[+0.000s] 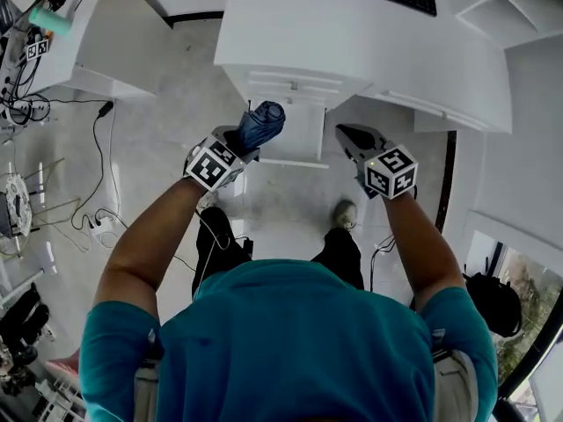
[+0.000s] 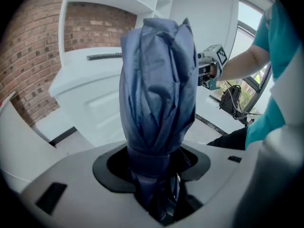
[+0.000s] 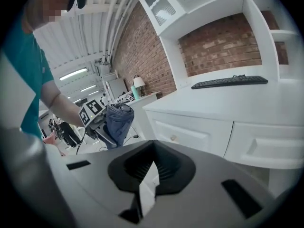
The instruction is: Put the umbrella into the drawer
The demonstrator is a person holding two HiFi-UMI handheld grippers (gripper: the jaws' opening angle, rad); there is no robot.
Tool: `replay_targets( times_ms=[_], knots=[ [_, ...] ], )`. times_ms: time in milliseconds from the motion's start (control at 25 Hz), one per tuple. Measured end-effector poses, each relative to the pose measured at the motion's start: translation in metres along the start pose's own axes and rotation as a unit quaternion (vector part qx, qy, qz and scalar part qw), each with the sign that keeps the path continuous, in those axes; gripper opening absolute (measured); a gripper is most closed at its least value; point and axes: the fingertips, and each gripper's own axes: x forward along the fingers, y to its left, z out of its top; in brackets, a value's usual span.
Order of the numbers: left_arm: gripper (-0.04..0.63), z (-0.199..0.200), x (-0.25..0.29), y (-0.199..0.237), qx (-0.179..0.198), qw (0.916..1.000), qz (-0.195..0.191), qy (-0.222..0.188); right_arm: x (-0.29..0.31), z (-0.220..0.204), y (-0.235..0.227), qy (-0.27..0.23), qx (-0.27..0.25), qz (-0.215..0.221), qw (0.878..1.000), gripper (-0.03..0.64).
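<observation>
— Umbrella (image 2: 159,89)?
— Folded, blue; left claw (image 2: 154,170) is gripping it upright, near the bench (image 1: 352,42) drawers (image 3: 190,134).
— Right claw (image 3: 151,175)?
— Hovering to its right, pinched narrow, holding nothing.

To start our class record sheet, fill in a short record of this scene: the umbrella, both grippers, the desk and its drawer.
umbrella: blue, folded, sticking out past the jaws
left gripper: shut on the umbrella
right gripper: jaws together, nothing held
desk: white, keyboard on top
drawer: closed
</observation>
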Motion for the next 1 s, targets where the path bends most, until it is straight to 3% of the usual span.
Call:
replay_targets(
  times_ms=[320,600,1000],
  knots=[
    [0.233,-0.032,0.118,0.005,0.050,0.9952,-0.014,0.083,0.033,-0.096,-0.040,0.003,0.027,-0.001,1.000,0.023],
    [0.233,-0.056,0.218,0.021,0.048,0.9919,-0.023,0.116,0.065,-0.159,-0.089,-0.010,0.028,-0.019,0.999,0.023],
    [0.233,-0.095,0.329,0.039,0.086,0.9812,-0.022,0.171,0.101,-0.236,-0.134,-0.008,0.021,-0.026,0.999,0.023]
  ],
)
